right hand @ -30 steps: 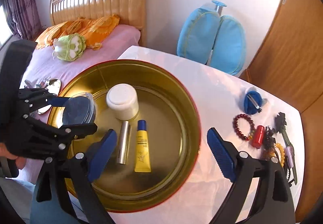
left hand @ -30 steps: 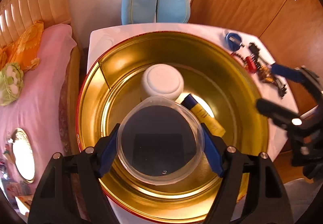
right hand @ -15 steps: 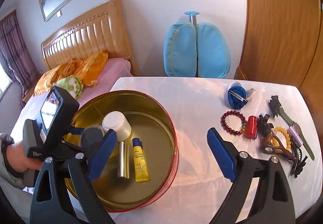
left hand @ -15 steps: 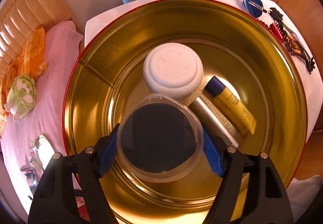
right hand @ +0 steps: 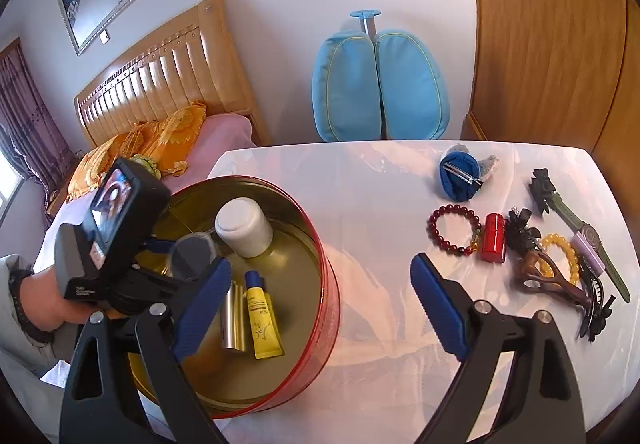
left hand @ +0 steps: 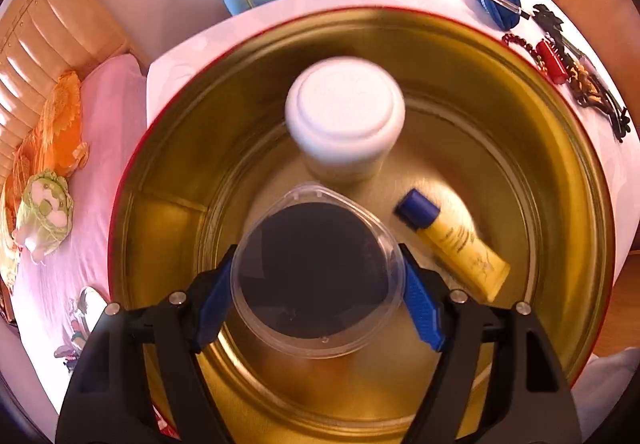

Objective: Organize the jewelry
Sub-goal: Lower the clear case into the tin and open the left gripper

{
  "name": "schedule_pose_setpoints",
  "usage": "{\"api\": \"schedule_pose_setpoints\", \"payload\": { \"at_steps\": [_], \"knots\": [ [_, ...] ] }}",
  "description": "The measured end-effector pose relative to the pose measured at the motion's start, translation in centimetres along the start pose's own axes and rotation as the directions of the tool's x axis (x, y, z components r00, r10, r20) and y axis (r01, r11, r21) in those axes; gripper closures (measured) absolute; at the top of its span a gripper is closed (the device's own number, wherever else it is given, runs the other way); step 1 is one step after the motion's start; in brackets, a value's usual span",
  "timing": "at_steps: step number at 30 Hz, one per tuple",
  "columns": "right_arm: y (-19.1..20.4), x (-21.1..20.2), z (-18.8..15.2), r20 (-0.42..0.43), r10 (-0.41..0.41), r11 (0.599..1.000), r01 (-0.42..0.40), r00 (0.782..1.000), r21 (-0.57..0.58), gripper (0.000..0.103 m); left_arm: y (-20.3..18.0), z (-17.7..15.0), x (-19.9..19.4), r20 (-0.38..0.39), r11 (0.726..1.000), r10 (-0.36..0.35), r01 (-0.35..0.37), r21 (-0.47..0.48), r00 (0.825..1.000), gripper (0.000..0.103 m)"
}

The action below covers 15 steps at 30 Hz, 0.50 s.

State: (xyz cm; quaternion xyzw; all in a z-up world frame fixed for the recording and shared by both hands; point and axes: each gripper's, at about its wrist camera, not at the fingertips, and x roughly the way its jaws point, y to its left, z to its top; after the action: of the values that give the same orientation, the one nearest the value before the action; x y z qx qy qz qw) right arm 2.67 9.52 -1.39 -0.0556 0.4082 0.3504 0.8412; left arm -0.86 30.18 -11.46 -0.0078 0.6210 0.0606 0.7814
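Observation:
My left gripper (left hand: 318,284) is shut on a clear round case (left hand: 316,276) with a dark inside, its blue pads on either side, low inside the gold tin (left hand: 560,116). A white jar (left hand: 344,104) and a yellow tube (left hand: 452,244) lie in the tin. In the right wrist view my right gripper (right hand: 320,272) stands open over the white table, holding nothing. To its right lie a red bead bracelet (right hand: 454,230), red cylinder (right hand: 494,238), blue pouch (right hand: 460,176), yellow bead bracelet (right hand: 564,256), watch (right hand: 588,244) and brown hair clip (right hand: 552,280).
A metallic tube (right hand: 234,318) lies beside the yellow tube in the red-walled tin (right hand: 320,324). A blue cushioned chair (right hand: 380,84) stands behind the table. A bed (right hand: 168,140) is at the left, wooden doors (right hand: 548,36) at the right. A hand (right hand: 44,296) carries the left gripper.
The left gripper has sunk into the tin with the case and tipped further down. The right gripper has rolled level and swung right, so the jewelry shows more fully.

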Motion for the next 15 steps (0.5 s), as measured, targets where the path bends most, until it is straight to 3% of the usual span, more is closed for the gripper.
{"api": "schedule_pose_setpoints", "payload": {
  "at_steps": [5, 15],
  "knots": [
    [0.2, 0.2, 0.0, -0.013, 0.008, 1.000, -0.008, 1.000, -0.013, 0.011, -0.1, -1.1, 1.0, -0.044, 1.000, -0.016, 0.016, -0.004, 0.999, 0.029],
    [0.3, 0.2, 0.0, -0.030, -0.004, 0.999, 0.003, 1.000, -0.033, 0.011, -1.1, -0.2, 1.7, -0.076, 1.000, -0.019, 0.021, 0.022, 0.997, 0.029]
  ]
}}
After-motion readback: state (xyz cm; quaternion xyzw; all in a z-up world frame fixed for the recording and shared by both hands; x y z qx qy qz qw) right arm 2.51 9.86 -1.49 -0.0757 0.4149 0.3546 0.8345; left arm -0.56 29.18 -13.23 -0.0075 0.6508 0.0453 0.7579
